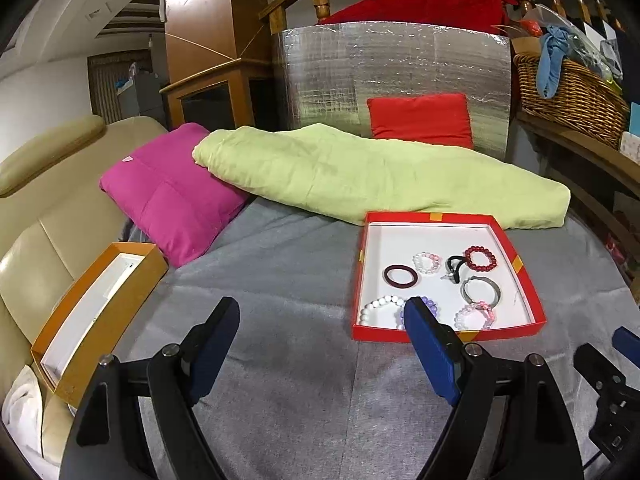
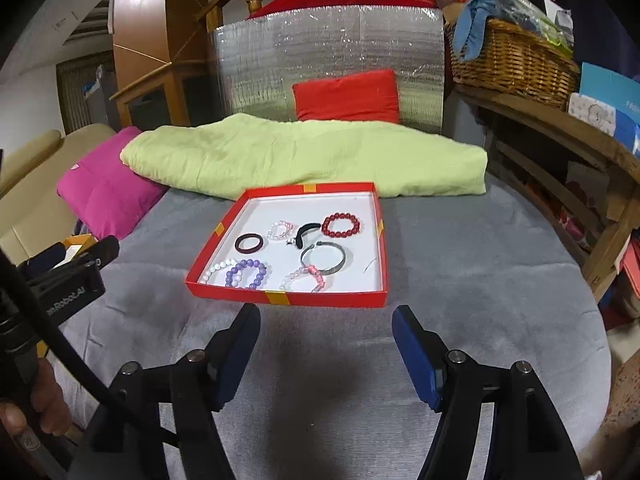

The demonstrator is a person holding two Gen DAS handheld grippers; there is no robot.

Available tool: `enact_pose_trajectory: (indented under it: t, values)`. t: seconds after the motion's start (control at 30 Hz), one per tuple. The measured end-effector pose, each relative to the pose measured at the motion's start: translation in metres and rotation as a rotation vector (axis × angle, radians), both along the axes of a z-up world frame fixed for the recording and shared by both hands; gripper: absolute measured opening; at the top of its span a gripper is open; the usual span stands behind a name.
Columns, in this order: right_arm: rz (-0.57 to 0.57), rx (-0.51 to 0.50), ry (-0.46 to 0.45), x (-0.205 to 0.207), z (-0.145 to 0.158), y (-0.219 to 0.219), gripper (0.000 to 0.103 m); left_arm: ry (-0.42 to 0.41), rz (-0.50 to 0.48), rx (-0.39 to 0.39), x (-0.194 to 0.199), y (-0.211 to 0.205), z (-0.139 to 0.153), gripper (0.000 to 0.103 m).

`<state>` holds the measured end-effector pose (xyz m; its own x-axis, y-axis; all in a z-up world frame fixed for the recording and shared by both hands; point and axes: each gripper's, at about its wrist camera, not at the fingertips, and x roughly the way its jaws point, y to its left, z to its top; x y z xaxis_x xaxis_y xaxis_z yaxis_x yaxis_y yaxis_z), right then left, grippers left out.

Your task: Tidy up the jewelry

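Note:
A red tray (image 2: 288, 299) with a white floor lies on the grey bed cover and also shows in the left wrist view (image 1: 516, 244). In it lie several bracelets: a red bead one (image 2: 341, 225), a purple bead one (image 2: 245, 274), a white bead one (image 2: 214, 272), a silver bangle (image 2: 323, 260), a dark ring (image 2: 249, 243). An orange box (image 1: 100, 320) with a white inside sits at the left on the bed's edge. My left gripper (image 1: 322, 312) is open and empty, between the two boxes. My right gripper (image 2: 326, 318) is open and empty, just short of the tray's near edge.
A green folded blanket (image 2: 304, 156), a magenta cushion (image 2: 104, 192) and a red cushion (image 2: 348, 96) lie behind the tray. A silver foil panel (image 2: 328, 48) stands at the back. A wicker basket (image 2: 512, 60) sits on a wooden shelf at right. A beige sofa (image 1: 36, 216) is at left.

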<state>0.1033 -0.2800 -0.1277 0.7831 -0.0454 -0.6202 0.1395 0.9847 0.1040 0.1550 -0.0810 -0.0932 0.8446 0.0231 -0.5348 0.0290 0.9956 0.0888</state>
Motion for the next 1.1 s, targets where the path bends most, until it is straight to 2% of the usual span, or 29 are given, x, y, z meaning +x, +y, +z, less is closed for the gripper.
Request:
enact_pose_trajectory:
  t: [1.1]
  values:
    - [-0.019, -0.001, 0.028, 0.0096, -0.0077, 0.002, 0.072, 0.003, -0.002, 0.009, -0.0018, 0.0034, -0.0012, 0.085]
